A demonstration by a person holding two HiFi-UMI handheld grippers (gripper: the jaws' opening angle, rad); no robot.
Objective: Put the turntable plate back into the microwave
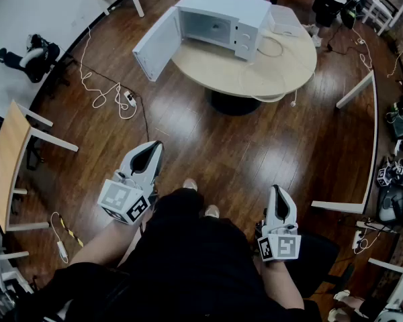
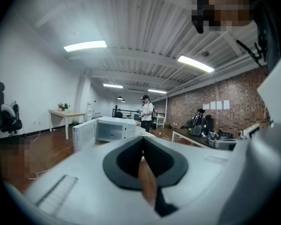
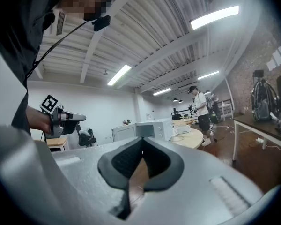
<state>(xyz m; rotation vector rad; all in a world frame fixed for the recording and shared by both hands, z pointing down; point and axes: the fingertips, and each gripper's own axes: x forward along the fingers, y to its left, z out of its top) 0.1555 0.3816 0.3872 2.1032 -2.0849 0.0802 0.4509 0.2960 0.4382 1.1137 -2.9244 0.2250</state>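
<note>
A dark wooden floor (image 1: 208,146) is seen across most of the head view. A round, pale table (image 1: 275,72) on a dark foot is placed far from the person wearing the camera, towards the middle of the room. The microwave (image 1: 221,19) is set on the left part of that table. Its door (image 1: 156,45) is swung wide open to the left, so the cavity is exposed, but whether anything lies inside cannot be told.

The turntable plate cannot be made out in any view. A flat white object (image 1: 283,22) is seen on the table just to the right of the microwave, but what it is cannot be told.

A wooden desk (image 1: 10,156) with white legs is seen at the near left, and a white cable (image 1: 104,92) is strewn over the floor between it and the table. A second person (image 1: 329,2) is seen standing beyond the table, at the far right.

The left gripper (image 1: 153,151) is held low at the near left, close to the body and well apart from the table. Its jaws are pressed together, with nothing between them. The right gripper (image 1: 277,192) is held at the near right, equally far from the table. Its jaws are likewise pressed together on nothing.
</note>
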